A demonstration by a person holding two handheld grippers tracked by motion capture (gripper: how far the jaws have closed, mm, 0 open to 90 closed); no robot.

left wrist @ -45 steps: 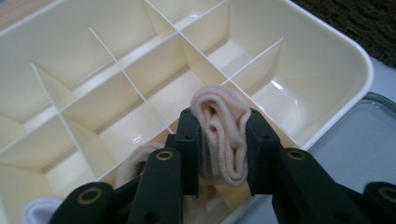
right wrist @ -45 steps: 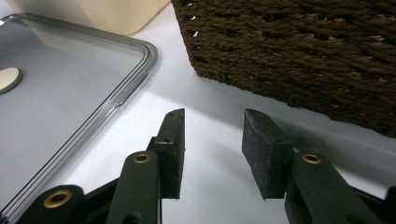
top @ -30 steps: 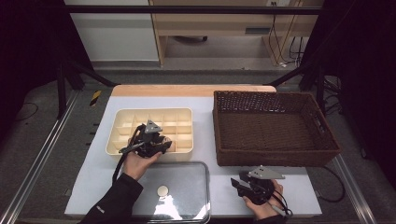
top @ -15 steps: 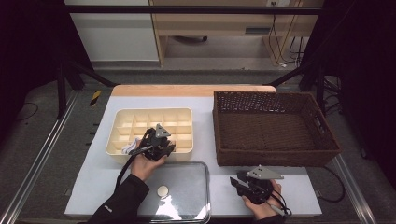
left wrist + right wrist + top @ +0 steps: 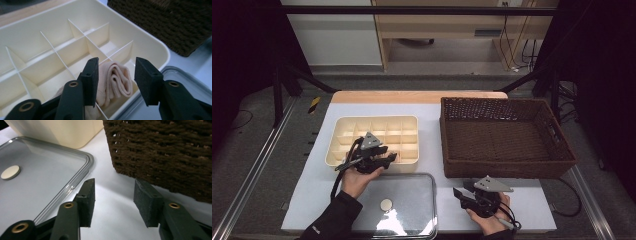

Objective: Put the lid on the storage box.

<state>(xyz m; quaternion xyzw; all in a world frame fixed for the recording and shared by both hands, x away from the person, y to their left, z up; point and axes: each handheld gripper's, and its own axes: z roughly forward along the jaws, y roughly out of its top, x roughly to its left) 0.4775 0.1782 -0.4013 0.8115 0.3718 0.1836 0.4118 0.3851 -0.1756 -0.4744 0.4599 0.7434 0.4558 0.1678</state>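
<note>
The left tool (image 5: 116,75) drew back toward six o'clock, jaws parted, leaving the rolled sock (image 5: 117,81) in the organiser tray (image 5: 337,150); the right tool (image 5: 113,200) idled agape.

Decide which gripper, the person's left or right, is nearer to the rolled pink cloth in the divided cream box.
Left. The left gripper hangs open right over the rolled pink cloth in the cream box. The right gripper sits apart, open, in front of the wicker basket.

Left tool (image 5: 116,75) hemmed by tray dividers (image 5: 110,56); right tool (image 5: 113,200) between lid (image 5: 50,172) and basket (image 5: 162,152).
</note>
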